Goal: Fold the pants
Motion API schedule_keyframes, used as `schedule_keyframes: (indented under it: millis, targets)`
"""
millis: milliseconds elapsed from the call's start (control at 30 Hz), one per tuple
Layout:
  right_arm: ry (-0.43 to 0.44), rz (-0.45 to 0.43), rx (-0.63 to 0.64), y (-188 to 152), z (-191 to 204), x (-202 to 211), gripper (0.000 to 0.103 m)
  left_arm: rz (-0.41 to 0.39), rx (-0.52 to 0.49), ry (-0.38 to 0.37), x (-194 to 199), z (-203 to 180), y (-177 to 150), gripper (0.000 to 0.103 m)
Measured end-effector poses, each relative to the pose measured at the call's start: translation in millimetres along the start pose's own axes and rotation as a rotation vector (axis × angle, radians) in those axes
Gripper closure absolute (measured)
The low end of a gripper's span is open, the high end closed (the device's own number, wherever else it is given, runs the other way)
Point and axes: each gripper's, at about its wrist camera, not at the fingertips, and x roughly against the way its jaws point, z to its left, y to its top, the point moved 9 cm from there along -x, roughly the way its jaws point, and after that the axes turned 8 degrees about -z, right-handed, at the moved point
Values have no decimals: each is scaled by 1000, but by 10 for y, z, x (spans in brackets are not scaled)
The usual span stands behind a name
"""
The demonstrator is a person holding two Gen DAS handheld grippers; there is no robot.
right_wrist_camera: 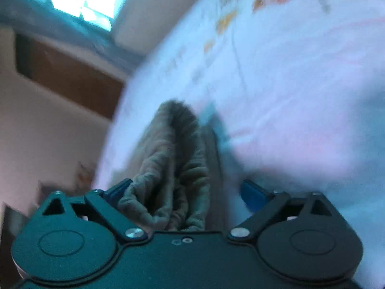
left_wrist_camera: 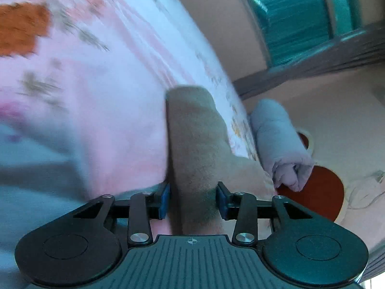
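A home bedroom: floral pink bedsheet (left_wrist_camera: 108, 77), teal window (left_wrist_camera: 300, 16), wooden headboard (right_wrist_camera: 69, 77).

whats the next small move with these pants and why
Probably close the right gripper on the bunched waistband: its jaws stand wide with cloth between them, while the left gripper already pinches the tan pants above the floral bedsheet.

Pink-and-white floral bed sheet (left_wrist_camera: 115, 91) filling the left and middle of the left wrist frame, blurred, and the right and upper part of the right wrist frame (right_wrist_camera: 288, 84). Lying on it: tan fuzzy pants (left_wrist_camera: 195, 144) in the lower middle, an orange cloth patch (left_wrist_camera: 21, 31) at the upper left edge, and a rolled pale grey cloth (left_wrist_camera: 276, 139) at middle right, by the sheet's edge. Pants bunched in ribbed folds (right_wrist_camera: 173, 168) at lower centre of the right wrist frame.
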Motion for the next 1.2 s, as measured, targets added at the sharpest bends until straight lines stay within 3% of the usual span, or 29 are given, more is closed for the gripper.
schedule_keyframes:
  millis: [100, 200, 333, 433, 500, 533, 600, 667, 700, 733, 767, 800, 833, 900, 1067, 1133, 1200]
  targets:
    - [15, -138, 16, 44, 21, 486, 12, -52, -58, 39, 299, -42, 11, 60]
    - [79, -171, 73, -8, 292, 777, 16, -117, -138, 33, 479, -374, 9, 60]
    - [246, -144, 78, 17, 805, 686, 15, -100, -175, -95, 385, -1032, -248, 60]
    - [284, -84, 92, -130, 978, 552, 14, -82, -229, -61, 198, -1168, -514, 60]
    - [221, -33, 69, -249, 868, 368, 17, -66, -260, 33, 114, -1003, -677, 61]
    - [147, -26, 63, -280, 735, 304, 26, -53, -294, 97, 39, -874, -754, 61]
    - [130, -40, 7, -280, 564, 315, 35, -83, -326, 88, 33, -830, -809, 61]
    - [142, -28, -62, -230, 551, 420, 35, -86, -323, 117, 71, -906, -770, 61]
    - [135, -34, -56, -200, 615, 522, 27, -100, -340, 142, 148, -964, -734, 59]
    - [144, -54, -4, -181, 729, 678, 11, -116, -376, 159, 303, -933, -688, 49]
    - [149, -74, 55, -220, 791, 850, 6, -137, -432, 191, 423, -983, -681, 40]
    - [133, -95, 114, -229, 890, 1008, 6, -161, -481, 233, 619, -1006, -770, 19]
    - [108, -107, 172, -267, 980, 1139, 6, -201, -540, 294, 779, -1050, -764, 10]
    - [93, -137, 266, -360, 1108, 1412, 6, -254, -611, 360, 1074, -1143, -806, 10]
    - [-94, -279, 506, -741, 1221, 2052, 6, -343, -661, 479, 1766, -1223, -1058, 7]
    - [-154, -379, 581, -970, 1268, 2362, 6, -372, -665, 503, 2039, -1197, -1216, 0]
    - [-186, -436, 624, -1198, 1277, 2588, 6, -387, -680, 514, 2309, -1260, -1420, 0]
